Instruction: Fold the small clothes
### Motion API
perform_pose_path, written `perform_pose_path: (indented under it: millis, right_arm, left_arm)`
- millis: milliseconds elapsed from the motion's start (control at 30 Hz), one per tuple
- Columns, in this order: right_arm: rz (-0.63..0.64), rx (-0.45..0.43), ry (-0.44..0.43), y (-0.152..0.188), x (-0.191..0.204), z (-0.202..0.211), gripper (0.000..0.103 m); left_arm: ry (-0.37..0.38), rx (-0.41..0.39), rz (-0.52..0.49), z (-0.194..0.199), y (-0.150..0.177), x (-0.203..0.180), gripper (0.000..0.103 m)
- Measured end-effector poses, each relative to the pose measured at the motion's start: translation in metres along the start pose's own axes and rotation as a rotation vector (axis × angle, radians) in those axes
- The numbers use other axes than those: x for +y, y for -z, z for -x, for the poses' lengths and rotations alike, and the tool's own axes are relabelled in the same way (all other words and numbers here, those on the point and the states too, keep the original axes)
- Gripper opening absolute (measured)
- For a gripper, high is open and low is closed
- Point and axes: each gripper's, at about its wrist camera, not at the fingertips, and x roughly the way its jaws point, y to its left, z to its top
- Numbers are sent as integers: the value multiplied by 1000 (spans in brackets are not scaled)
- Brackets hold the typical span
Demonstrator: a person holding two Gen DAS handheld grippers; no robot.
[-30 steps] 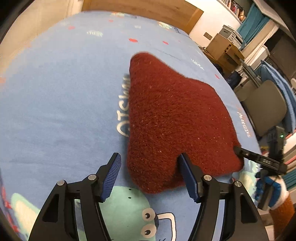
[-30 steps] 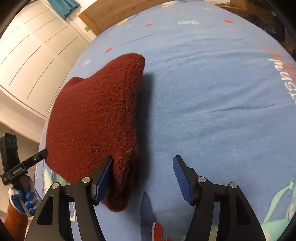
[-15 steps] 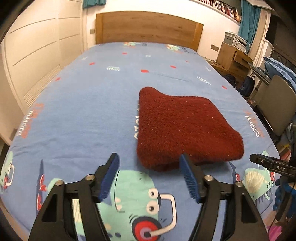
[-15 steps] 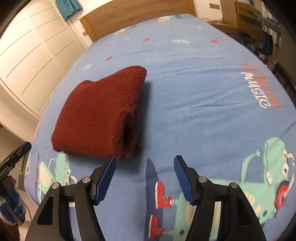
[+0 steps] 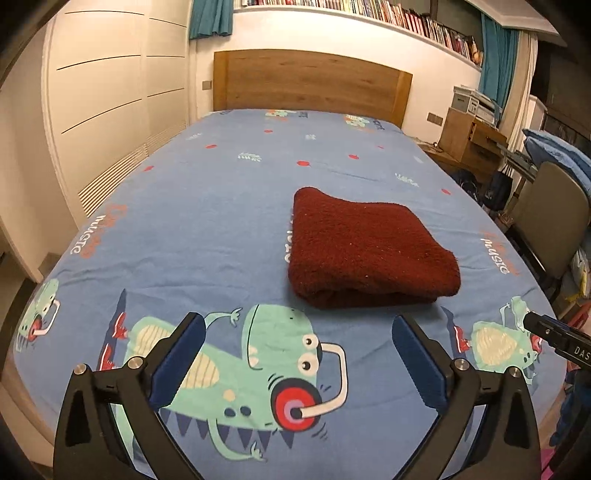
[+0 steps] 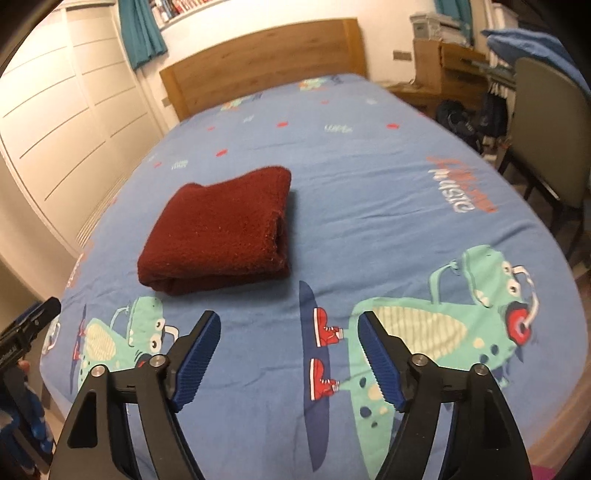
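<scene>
Now we see the dark red garment [image 5: 365, 249] lying folded into a thick rectangle on the blue cartoon-print bed sheet [image 5: 207, 221], a little right of the bed's middle, with the wooden headboard [image 5: 310, 83] at the far end. Our left gripper [image 5: 297, 354] hovers near the bed's foot, its jaws opening wide with nothing between them. Our right gripper [image 6: 290, 356] is likewise opening and empty, the garment lying apart from both.

Home bedroom, bed [image 5: 221, 206] with cartoon sheet, wooden headboard [image 5: 310, 83], wardrobe [image 5: 103, 92], bookshelf [image 5: 369, 14]
</scene>
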Motion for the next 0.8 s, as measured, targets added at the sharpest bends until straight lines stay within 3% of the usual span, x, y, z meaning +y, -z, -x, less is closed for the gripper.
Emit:
perform_pose_path:
  millis: [500, 533, 567, 800]
  right_arm:
    - [-8, -124, 57, 36, 18, 50, 93]
    - [-11, -128, 60, 38, 16, 51, 95]
    - [-14, -130, 65, 39, 15, 52, 103]
    - [27, -157, 88, 54, 19, 61, 103]
  left_arm:
    - [-44, -103, -40, 48, 27, -4, 101]
    - [-43, -109, -38, 49, 28, -4, 101]
    - [-34, -117, -35, 52, 30, -4, 101]
    - [-63, -155, -46, 64, 36, -8, 101]
